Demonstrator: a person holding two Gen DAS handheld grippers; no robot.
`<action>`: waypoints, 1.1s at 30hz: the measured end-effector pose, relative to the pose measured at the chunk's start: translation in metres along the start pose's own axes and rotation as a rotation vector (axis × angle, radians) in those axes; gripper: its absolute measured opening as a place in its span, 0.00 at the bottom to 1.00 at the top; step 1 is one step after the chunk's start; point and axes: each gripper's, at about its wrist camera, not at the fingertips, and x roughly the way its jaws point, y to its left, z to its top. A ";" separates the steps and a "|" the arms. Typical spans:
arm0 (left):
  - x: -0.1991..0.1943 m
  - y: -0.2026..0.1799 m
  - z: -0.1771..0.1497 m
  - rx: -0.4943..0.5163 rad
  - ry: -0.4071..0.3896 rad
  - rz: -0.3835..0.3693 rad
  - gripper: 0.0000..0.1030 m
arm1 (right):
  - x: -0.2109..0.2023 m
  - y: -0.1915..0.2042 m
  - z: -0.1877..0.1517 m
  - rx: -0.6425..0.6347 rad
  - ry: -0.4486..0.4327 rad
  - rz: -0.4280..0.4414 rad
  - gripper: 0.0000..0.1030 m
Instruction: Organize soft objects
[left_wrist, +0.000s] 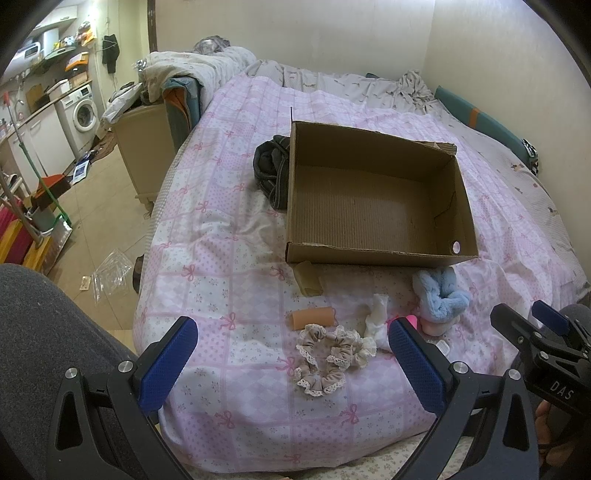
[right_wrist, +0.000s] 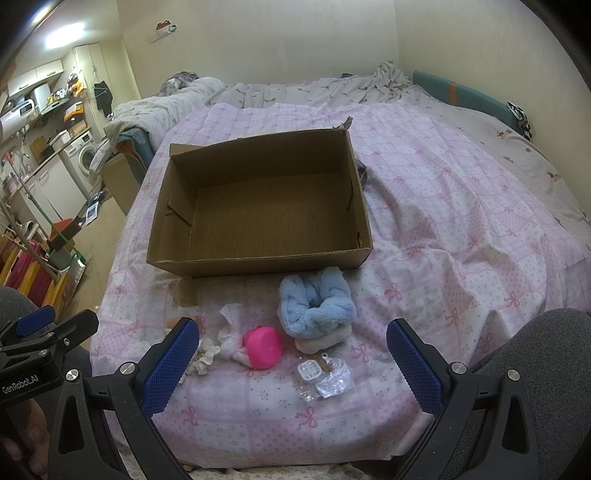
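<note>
An empty cardboard box (left_wrist: 376, 254) (right_wrist: 258, 264) sits on the pink bedspread. In front of it lie soft items: a beige lace scrunchie (left_wrist: 325, 358), a fluffy blue item (left_wrist: 441, 295) (right_wrist: 314, 306), a white cloth bundle (left_wrist: 376, 317) (right_wrist: 231, 330), a pink round object (right_wrist: 264, 347), a peach tube (left_wrist: 314, 317) and an olive piece (left_wrist: 308, 277). My left gripper (left_wrist: 291, 354) is open and empty just above the scrunchie. My right gripper (right_wrist: 291, 354) is open and empty near the pink object and a clear plastic packet (right_wrist: 325, 374).
A dark folded garment (left_wrist: 271, 170) lies left of the box. Rumpled grey bedding (left_wrist: 332, 81) is at the bed's far end by the wall. Left of the bed are a beige cabinet (left_wrist: 147, 151), floor clutter and a washing machine (left_wrist: 83, 109).
</note>
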 end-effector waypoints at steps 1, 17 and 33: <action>0.000 0.000 0.000 0.000 0.000 -0.001 1.00 | 0.000 0.000 0.000 -0.001 0.000 0.000 1.00; 0.002 -0.002 -0.003 0.001 0.002 0.000 1.00 | 0.000 0.000 0.000 -0.004 0.002 -0.004 1.00; 0.003 -0.004 -0.005 -0.001 0.007 -0.001 1.00 | 0.001 -0.001 0.000 -0.004 0.002 -0.003 1.00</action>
